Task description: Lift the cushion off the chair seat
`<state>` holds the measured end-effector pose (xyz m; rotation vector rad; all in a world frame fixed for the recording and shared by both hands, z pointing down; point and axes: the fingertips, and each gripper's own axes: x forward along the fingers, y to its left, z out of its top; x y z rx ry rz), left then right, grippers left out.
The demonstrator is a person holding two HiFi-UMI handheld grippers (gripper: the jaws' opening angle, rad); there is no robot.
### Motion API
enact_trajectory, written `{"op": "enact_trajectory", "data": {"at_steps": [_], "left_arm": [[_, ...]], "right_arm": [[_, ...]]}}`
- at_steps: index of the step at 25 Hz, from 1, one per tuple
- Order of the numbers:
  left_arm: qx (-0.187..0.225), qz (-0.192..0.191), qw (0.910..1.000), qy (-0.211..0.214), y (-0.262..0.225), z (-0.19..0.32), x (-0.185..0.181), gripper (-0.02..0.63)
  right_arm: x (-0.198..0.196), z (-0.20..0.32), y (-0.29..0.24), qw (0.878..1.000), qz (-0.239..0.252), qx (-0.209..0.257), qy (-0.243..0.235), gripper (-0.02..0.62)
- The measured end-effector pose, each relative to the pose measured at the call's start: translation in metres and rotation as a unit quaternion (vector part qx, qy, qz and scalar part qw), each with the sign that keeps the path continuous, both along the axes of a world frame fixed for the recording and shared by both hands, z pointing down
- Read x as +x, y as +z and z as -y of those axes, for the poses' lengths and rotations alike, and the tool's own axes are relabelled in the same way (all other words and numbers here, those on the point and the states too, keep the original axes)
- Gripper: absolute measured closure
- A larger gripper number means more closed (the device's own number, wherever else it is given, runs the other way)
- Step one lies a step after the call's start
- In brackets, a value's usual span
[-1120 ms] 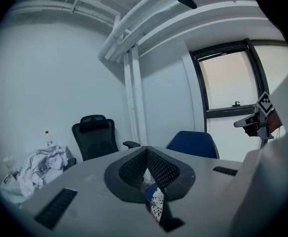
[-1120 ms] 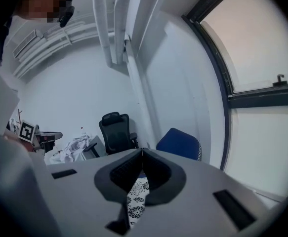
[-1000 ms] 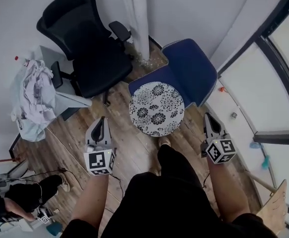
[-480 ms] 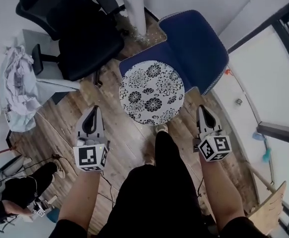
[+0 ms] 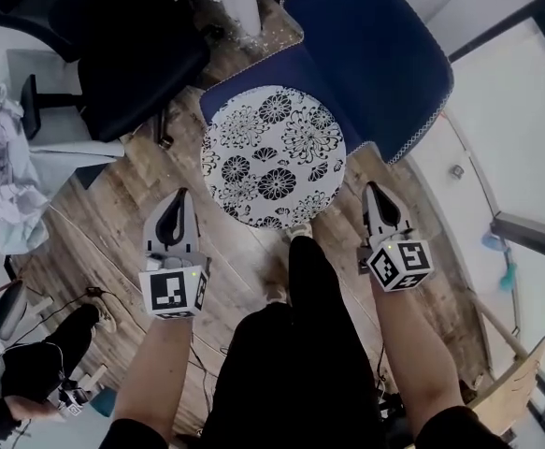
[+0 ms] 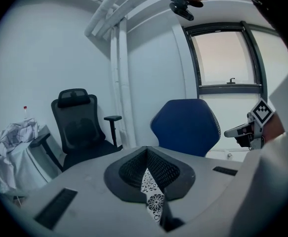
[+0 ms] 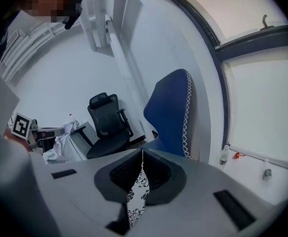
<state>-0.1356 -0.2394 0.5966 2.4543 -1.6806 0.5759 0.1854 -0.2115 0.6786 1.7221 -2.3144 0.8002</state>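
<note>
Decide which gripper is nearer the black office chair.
Left. The left gripper hangs on the side of the cushion facing the black office chair; the right gripper hangs on the opposite side.

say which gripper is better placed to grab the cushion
Left, probably: the left gripper sits beside the cushion where it overhangs the blue chair seat. It and the right gripper are shut.

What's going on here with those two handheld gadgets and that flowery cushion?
A person stands over a blue chair with tongs in each hand. The left tongs and right tongs are both shut, one on each side of the round flowered cushion, which lies on the seat. Neither is touching it.
</note>
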Motion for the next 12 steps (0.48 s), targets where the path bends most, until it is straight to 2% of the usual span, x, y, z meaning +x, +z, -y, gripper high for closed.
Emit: {"op": "enact_trajectory", "data": {"at_steps": [6, 12], "left_arm": [[-0.007, 0.003, 0.9998, 0.016, 0.033, 0.003, 0.017, 0.601], [-0.025, 0.004, 0.9995, 0.017, 0.065, 0.006, 0.017, 0.601]], "right_arm": [[0.001, 0.002, 0.044, 1.000, 0.000, -0.018, -0.007, 0.583], [0.001, 0.002, 0.081, 0.999, -0.003, -0.037, -0.006, 0.581]]}}
